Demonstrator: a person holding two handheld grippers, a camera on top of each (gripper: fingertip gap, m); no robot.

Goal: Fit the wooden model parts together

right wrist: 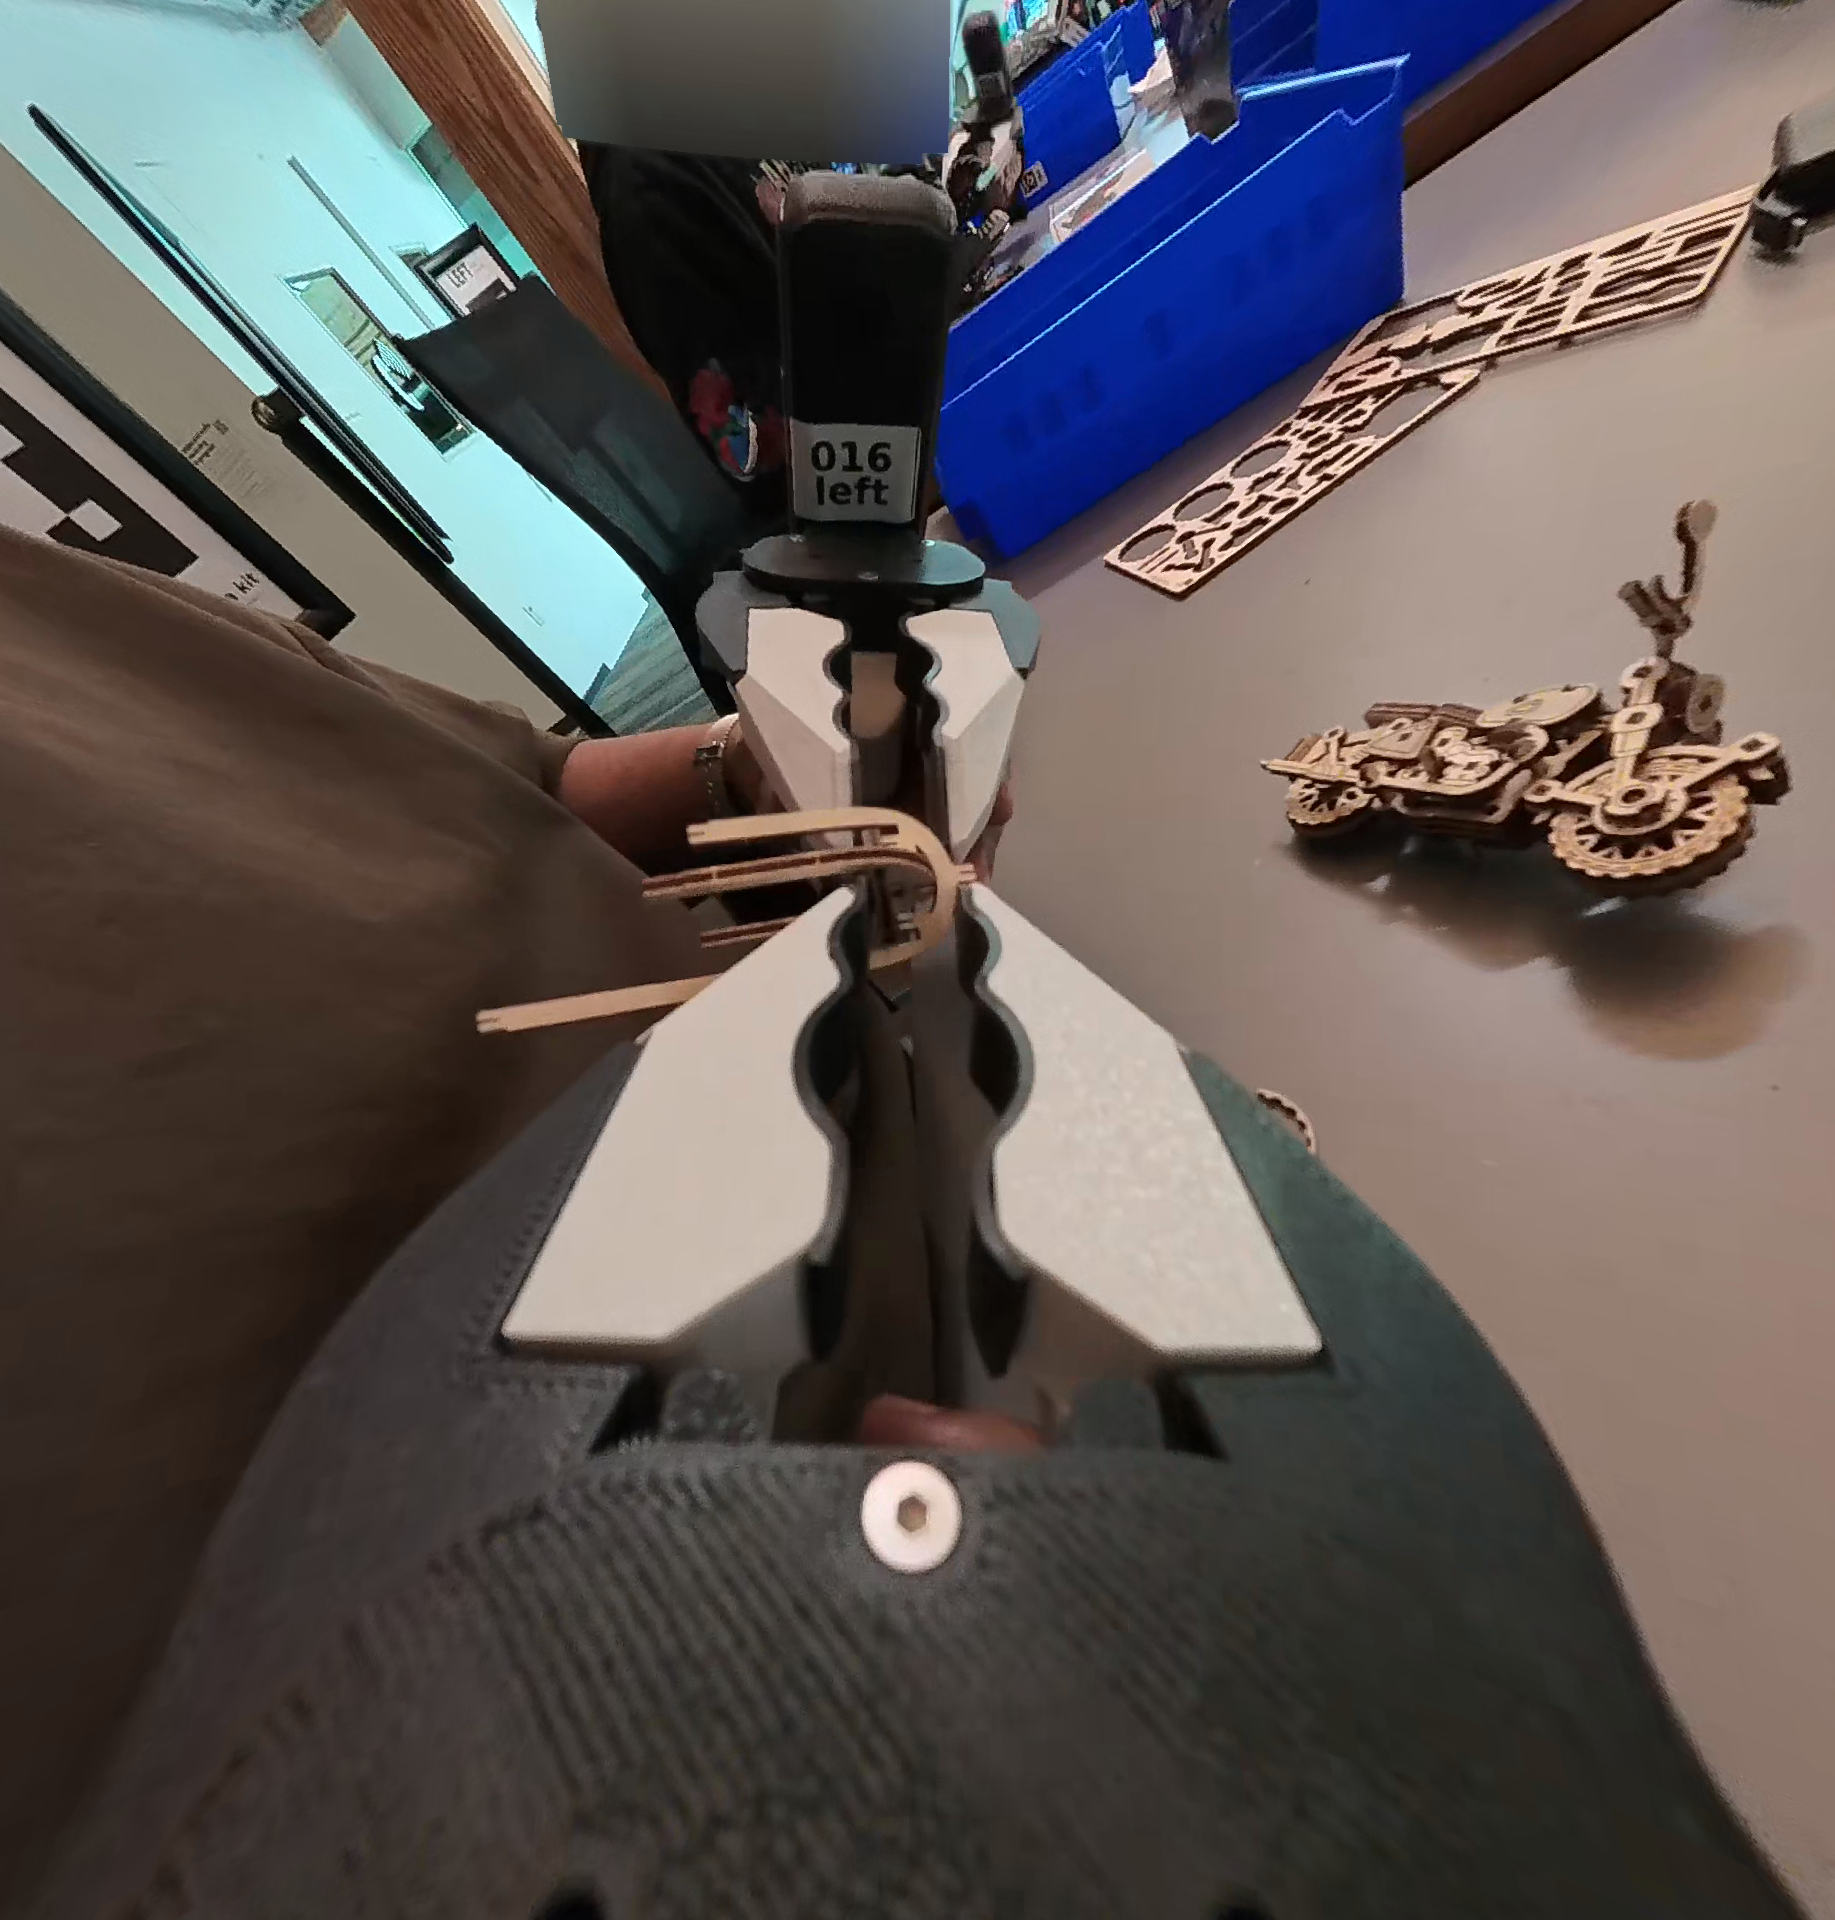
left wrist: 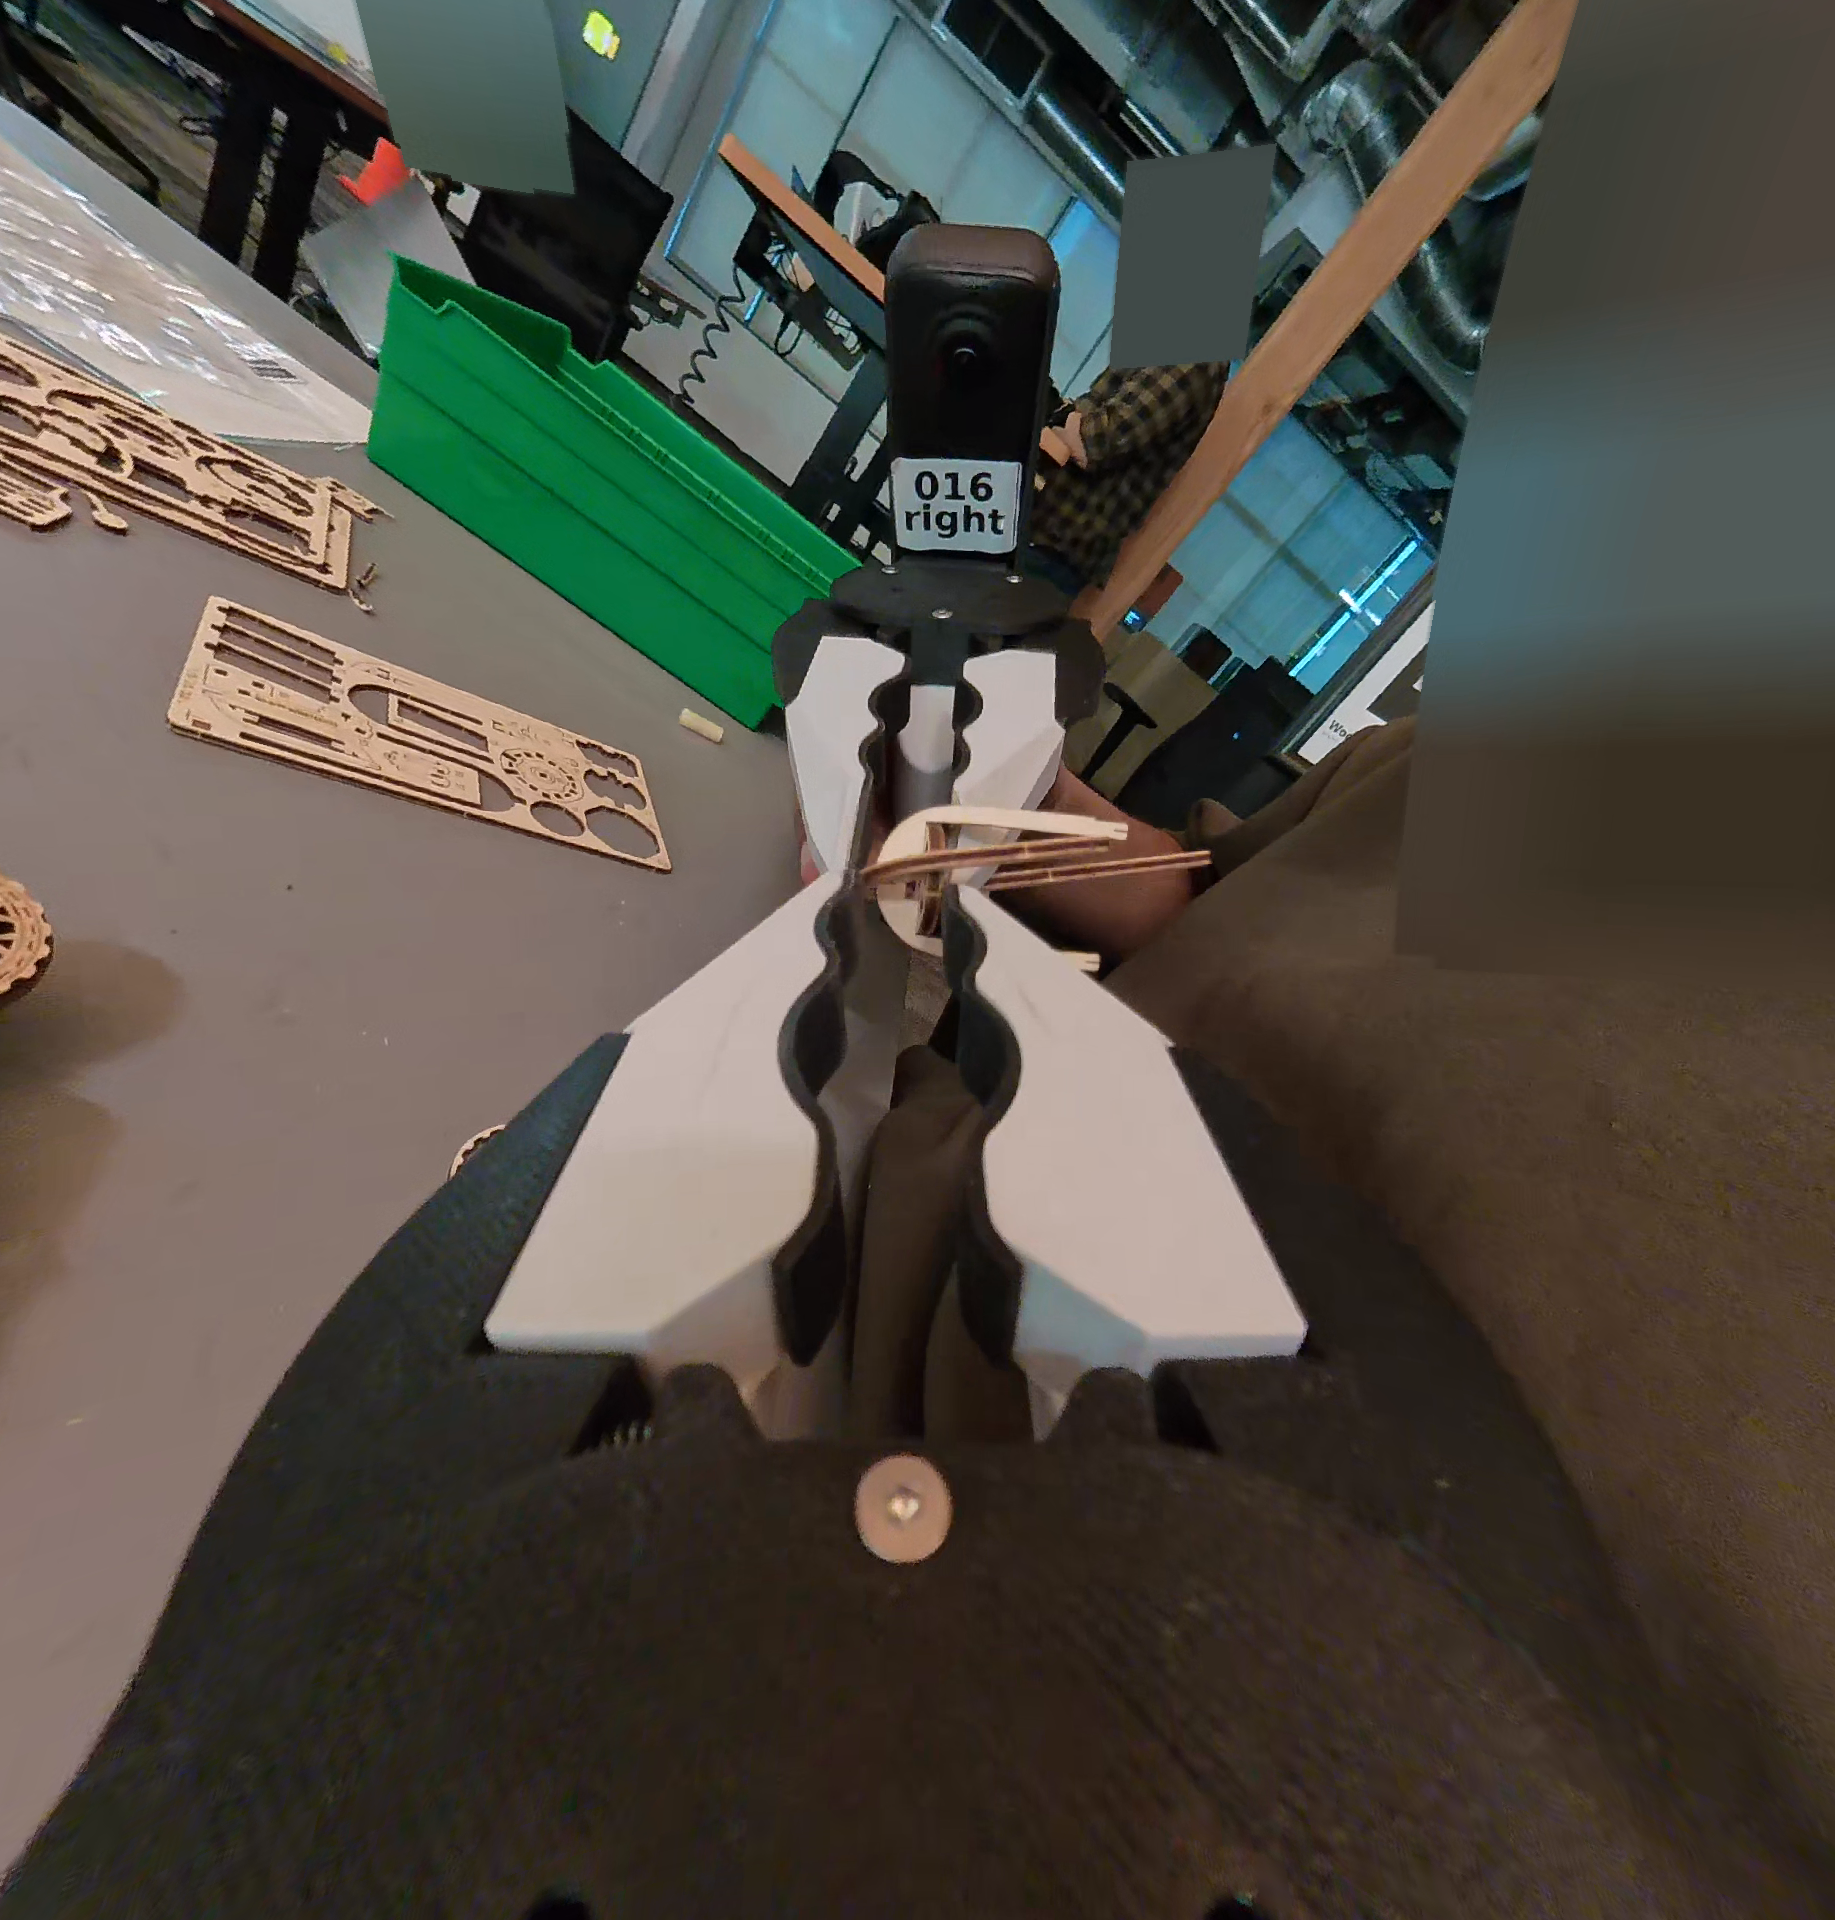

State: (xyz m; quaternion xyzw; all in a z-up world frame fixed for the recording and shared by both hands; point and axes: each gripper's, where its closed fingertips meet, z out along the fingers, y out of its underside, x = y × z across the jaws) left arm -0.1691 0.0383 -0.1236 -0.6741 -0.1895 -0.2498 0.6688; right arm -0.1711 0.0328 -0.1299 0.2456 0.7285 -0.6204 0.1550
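Note:
A fork-shaped wooden part (left wrist: 1038, 860) made of thin curved layers is held in the air between my two grippers, which face each other tip to tip. My left gripper (left wrist: 897, 896) is shut on its curved end. The right gripper (left wrist: 908, 831) meets it from the far side. In the right wrist view my right gripper (right wrist: 908, 896) is shut on the same curved end of the wooden part (right wrist: 788, 868), with the left gripper (right wrist: 892, 821) opposite. The prongs point toward the person. A thin wooden strip (right wrist: 601, 1006) sticks out beside the right gripper's finger.
On the grey table (left wrist: 269, 1039) lie laser-cut wooden sheets (left wrist: 414, 727) and a green bin (left wrist: 580, 488). A finished wooden motorcycle model (right wrist: 1536, 769), another sheet (right wrist: 1412, 395) and a blue bin (right wrist: 1173, 343) show in the right wrist view. The person's brown clothing (right wrist: 269, 935) is close by. Both grippers' tips are close together, under 4 cm apart. Left tips and right tips are each some 15 cm from the finished wooden motorcycle model (right wrist: 1536, 769).

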